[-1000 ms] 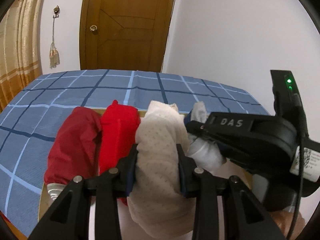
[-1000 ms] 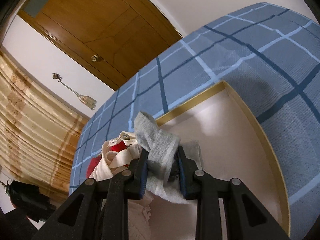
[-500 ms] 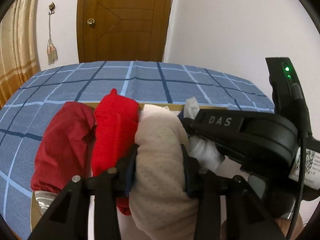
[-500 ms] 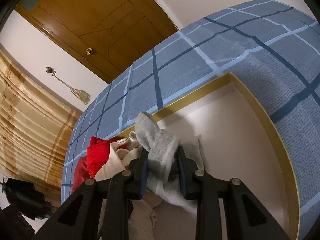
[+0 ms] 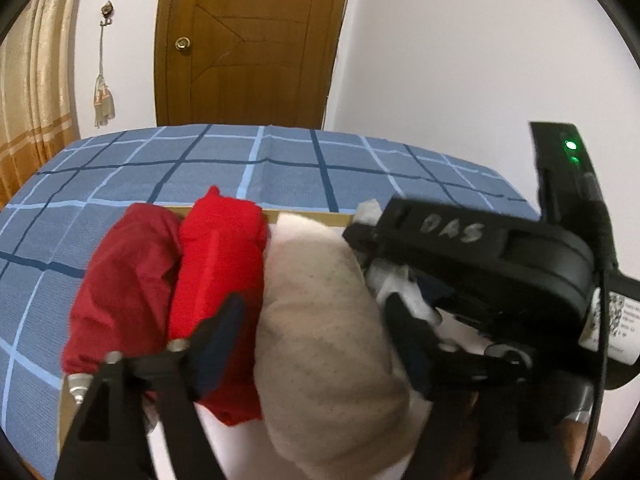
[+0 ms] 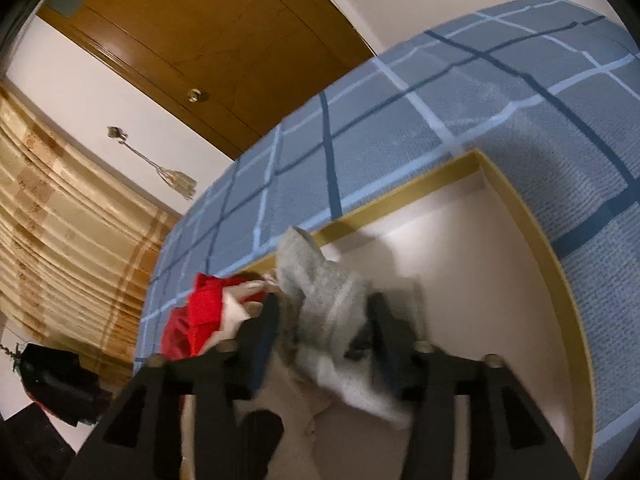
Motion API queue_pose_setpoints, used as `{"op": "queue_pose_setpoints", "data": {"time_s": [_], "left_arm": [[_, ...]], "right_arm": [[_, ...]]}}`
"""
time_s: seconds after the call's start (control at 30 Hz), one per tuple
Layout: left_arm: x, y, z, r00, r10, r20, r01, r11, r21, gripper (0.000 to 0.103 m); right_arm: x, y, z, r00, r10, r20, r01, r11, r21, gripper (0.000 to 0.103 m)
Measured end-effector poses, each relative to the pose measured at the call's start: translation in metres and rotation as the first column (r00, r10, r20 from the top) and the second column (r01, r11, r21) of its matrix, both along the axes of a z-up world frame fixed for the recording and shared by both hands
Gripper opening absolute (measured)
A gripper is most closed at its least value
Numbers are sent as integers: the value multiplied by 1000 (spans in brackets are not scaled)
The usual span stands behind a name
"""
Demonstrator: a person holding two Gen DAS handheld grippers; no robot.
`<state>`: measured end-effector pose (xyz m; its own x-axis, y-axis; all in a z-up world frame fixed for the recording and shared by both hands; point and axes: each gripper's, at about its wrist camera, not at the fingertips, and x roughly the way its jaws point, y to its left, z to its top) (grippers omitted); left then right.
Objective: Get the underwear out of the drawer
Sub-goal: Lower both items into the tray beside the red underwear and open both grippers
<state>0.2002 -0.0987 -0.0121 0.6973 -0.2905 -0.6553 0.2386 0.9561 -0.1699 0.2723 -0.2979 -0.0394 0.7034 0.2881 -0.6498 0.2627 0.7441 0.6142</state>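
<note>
Both tools have just been opening. The left tool (image 5: 316, 320) stands spread around the cream dotted underwear (image 5: 328, 340), pads seemingly clear of it; the right tool (image 6: 324, 316) is parted around the grey underwear (image 6: 332, 312), no longer pinching. It reads as a release — nothing has left the drawer (image 6: 532, 216) yet. Next calls for a firmer re-grip and a lift. Beyond lie soft, bundled red rolls (image 5: 220, 264), then the checked bed (image 5: 280, 168).

Soft cloth underwear (image 5: 332, 332), glossy wooden door (image 5: 248, 40)
</note>
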Motion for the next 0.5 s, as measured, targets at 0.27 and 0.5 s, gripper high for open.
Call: {"op": "queue_pose_setpoints", "data": {"time_s": [0.27, 0.5], "left_arm": [[-29, 5, 29, 993, 50, 106, -55, 997, 49, 102], [-50, 11, 35, 989, 58, 138, -70, 994, 83, 102]], "right_arm": [[-38, -7, 34, 990, -74, 118, 76, 997, -13, 68], [-72, -1, 48, 982, -82, 169, 94, 993, -64, 68]]}}
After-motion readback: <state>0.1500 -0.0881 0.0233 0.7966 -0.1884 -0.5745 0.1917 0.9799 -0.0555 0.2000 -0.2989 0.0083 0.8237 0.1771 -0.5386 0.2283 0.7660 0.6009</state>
